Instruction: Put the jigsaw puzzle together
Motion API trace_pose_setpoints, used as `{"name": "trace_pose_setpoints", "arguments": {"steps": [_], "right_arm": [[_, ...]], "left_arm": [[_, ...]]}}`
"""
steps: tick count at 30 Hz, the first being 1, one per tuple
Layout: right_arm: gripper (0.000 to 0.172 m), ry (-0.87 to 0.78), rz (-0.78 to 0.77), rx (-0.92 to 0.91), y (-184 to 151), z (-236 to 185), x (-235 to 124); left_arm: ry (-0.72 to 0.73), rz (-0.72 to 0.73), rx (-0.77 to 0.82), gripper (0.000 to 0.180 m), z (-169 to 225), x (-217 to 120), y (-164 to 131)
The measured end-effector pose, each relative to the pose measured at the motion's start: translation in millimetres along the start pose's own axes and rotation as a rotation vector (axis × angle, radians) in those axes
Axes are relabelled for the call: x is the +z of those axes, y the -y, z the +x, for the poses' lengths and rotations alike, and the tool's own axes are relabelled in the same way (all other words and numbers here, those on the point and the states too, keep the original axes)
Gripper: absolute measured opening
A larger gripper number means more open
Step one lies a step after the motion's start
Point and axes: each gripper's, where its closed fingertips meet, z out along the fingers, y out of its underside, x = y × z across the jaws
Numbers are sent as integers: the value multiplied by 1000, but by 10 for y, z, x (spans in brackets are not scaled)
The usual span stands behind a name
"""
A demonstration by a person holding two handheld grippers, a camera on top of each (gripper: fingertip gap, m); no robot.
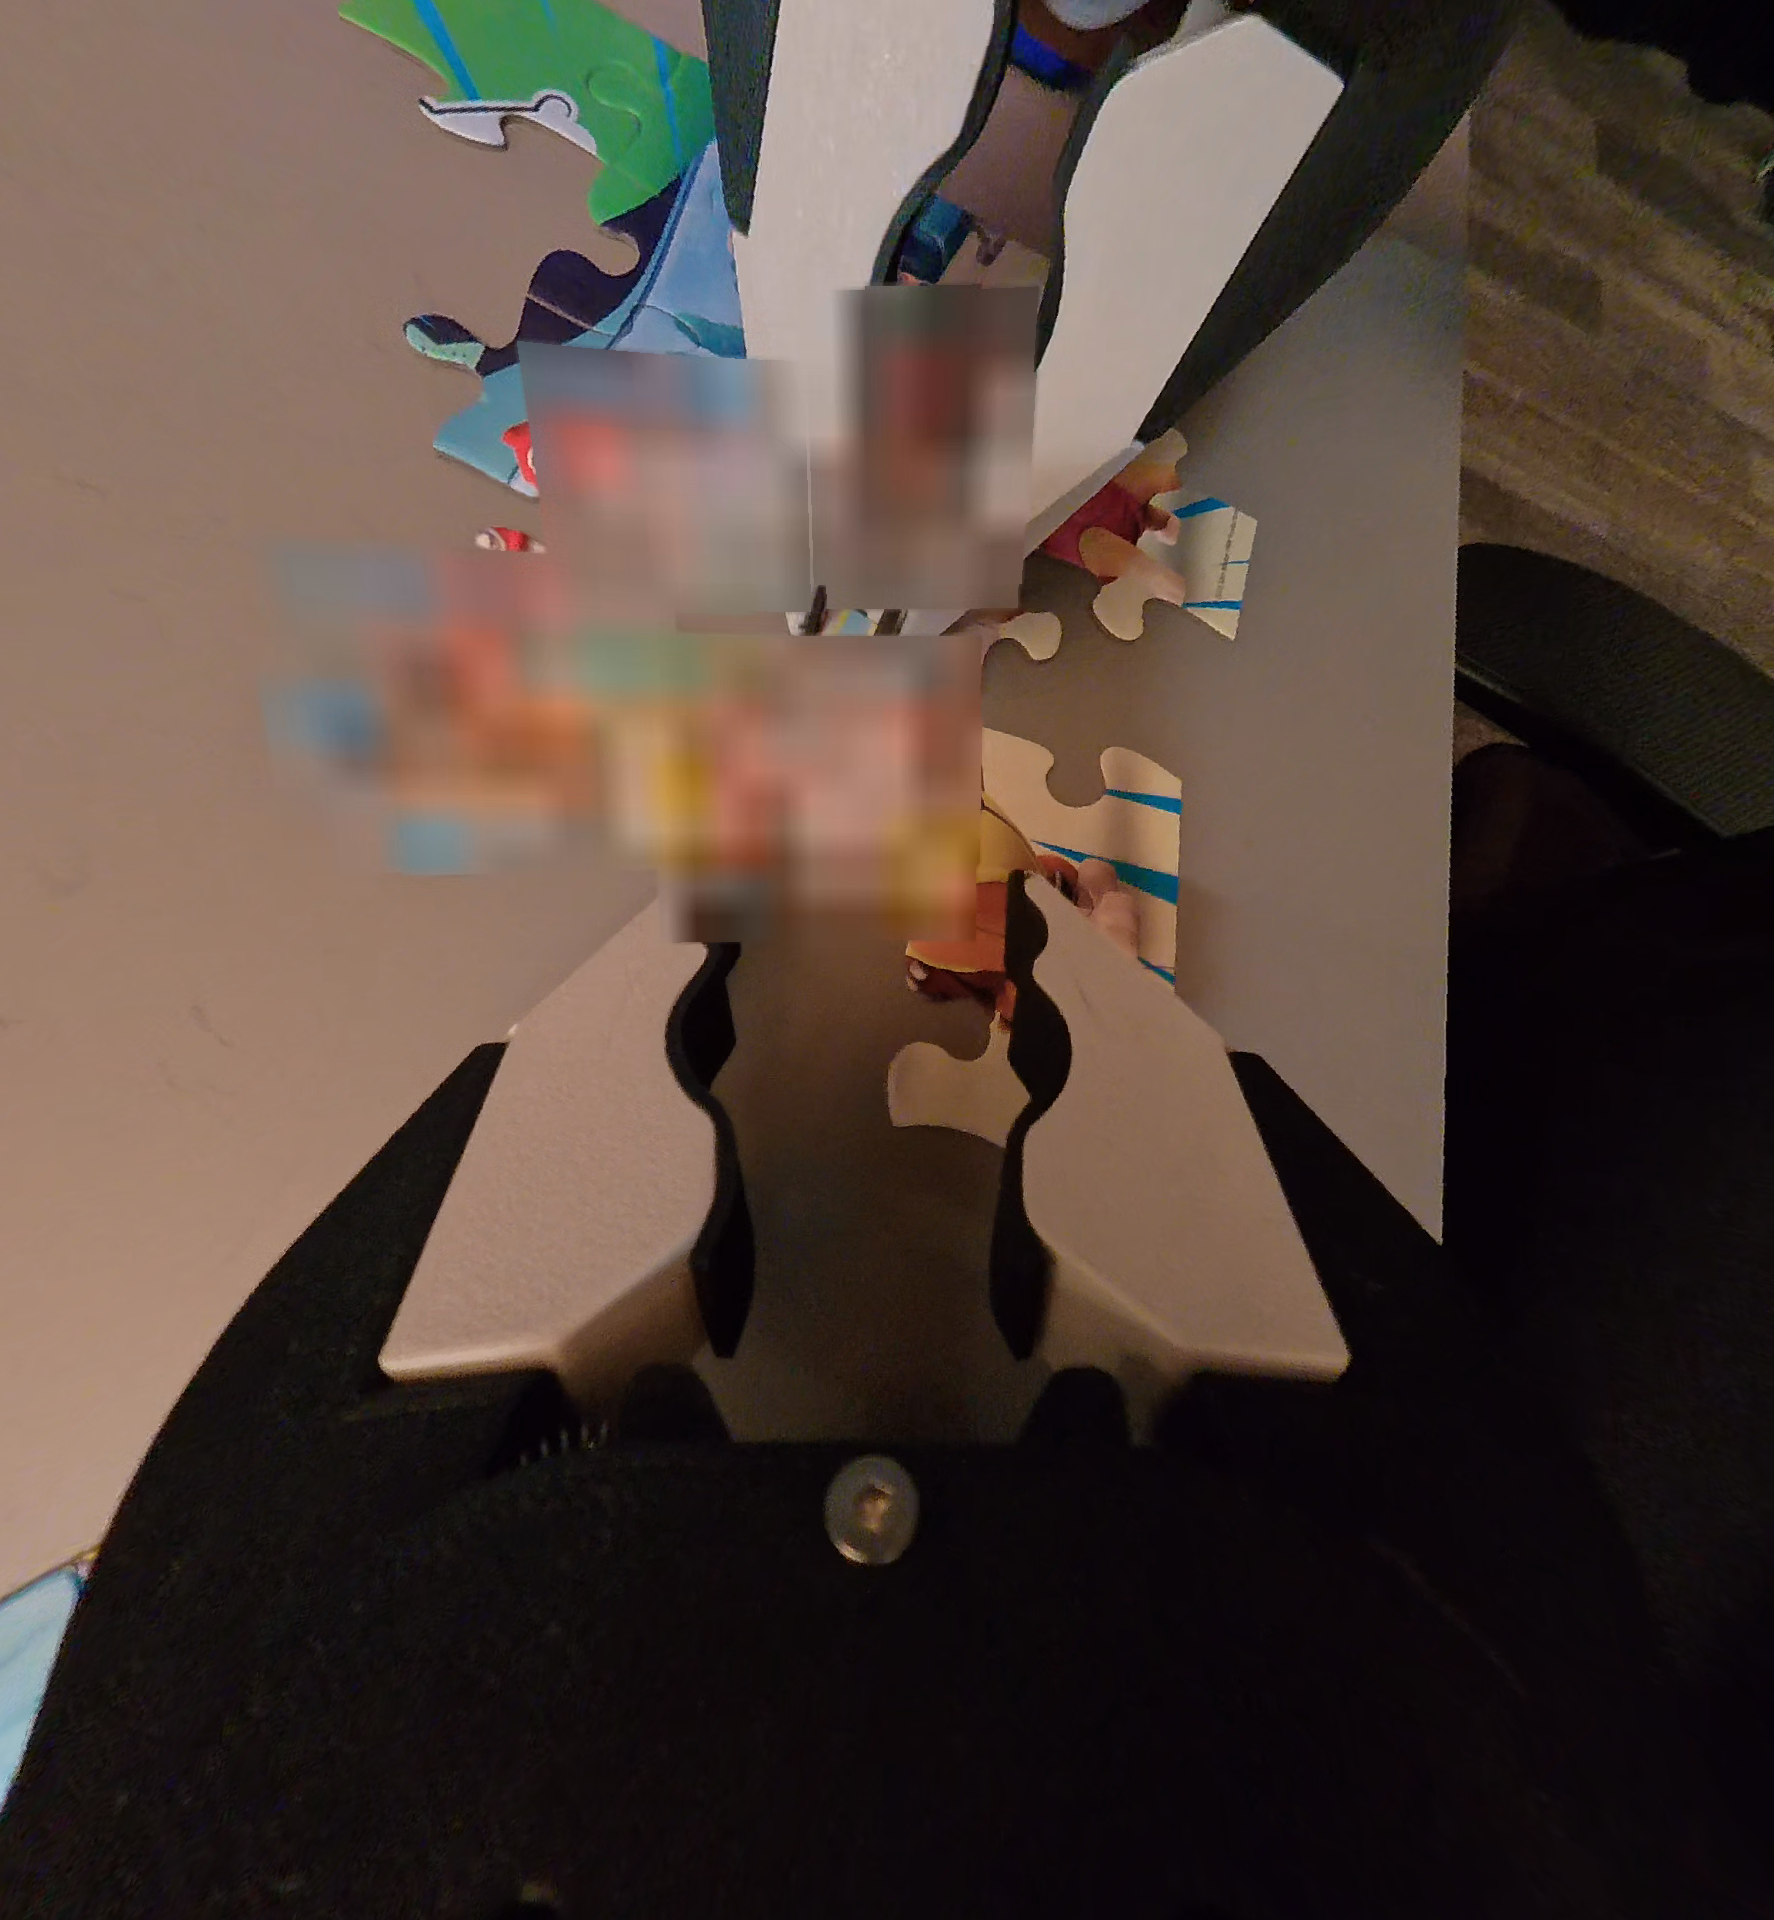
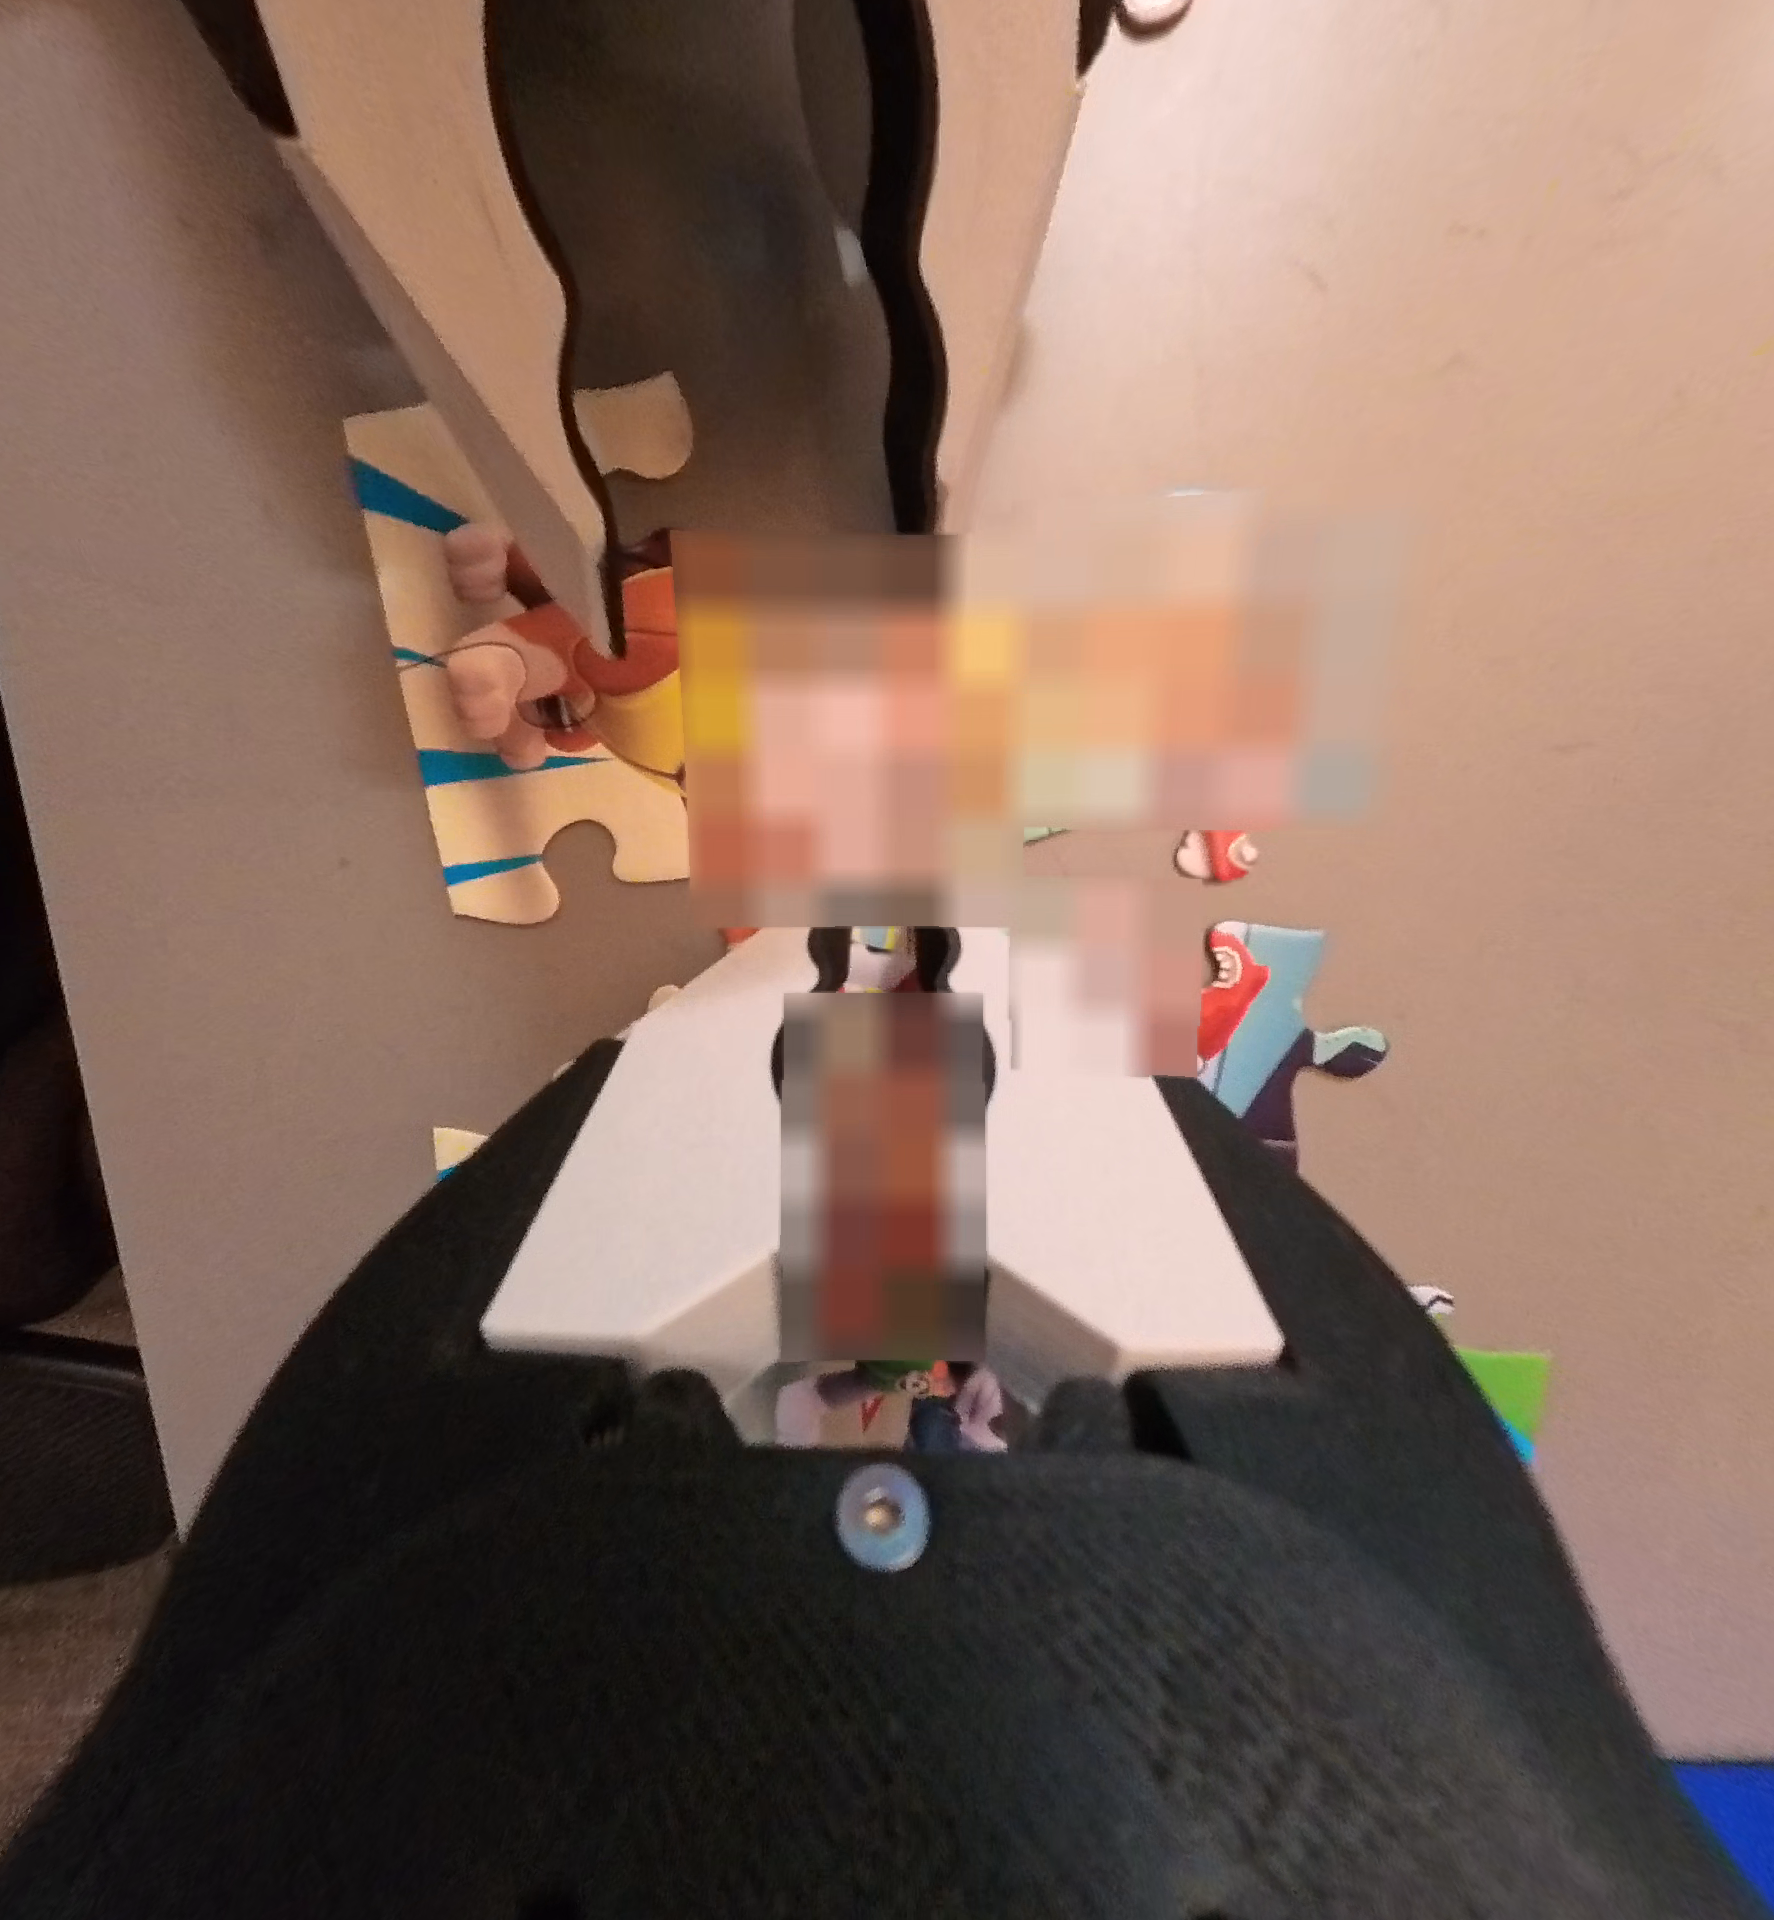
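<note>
The left hand-held gripper (image 1: 867, 925) stands with its jaws spread and nothing between them. The tip of one finger (image 1: 1101, 1039) sits on a jigsaw piece (image 1: 1101, 831) printed with blue streaks and an orange figure. This piece lies flat and face up on the grey surface (image 1: 135, 727), just beside the surface's edge. Its straight side runs parallel to that edge, so its long axis follows the edge too. A pale tab (image 1: 940, 1081) points back toward the left hand-held gripper, and a round notch opens on the far side.

The right hand-held gripper (image 2: 888, 961) reaches in from the opposite side with its fingers close together. A mosaic patch covers most of them (only a sliver of colour shows between the dark pads), so I cannot tell whether it pinches anything.

A second streaked piece (image 1: 1163, 540) lies just beyond the first. A joined green and blue section (image 1: 634, 156) lies farther off on the surface.

The piece looks like thin card. I judge it light, fairly stiff though bendable, and easily creased at the tabs. Its glossy face probably slides readily. Lying flat, it offers little to grip from above, so the likeliest hold is the pale tab or the straight side near the surface's edge.
</note>
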Motion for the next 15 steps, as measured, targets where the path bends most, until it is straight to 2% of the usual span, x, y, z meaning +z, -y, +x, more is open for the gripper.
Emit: {"name": "trace_pose_setpoints", "arguments": {"steps": [15], "right_arm": [[10,-4,9,-41,23,11,7]], "left_arm": [[-27,4,-13,49,-8,12,28]]}}
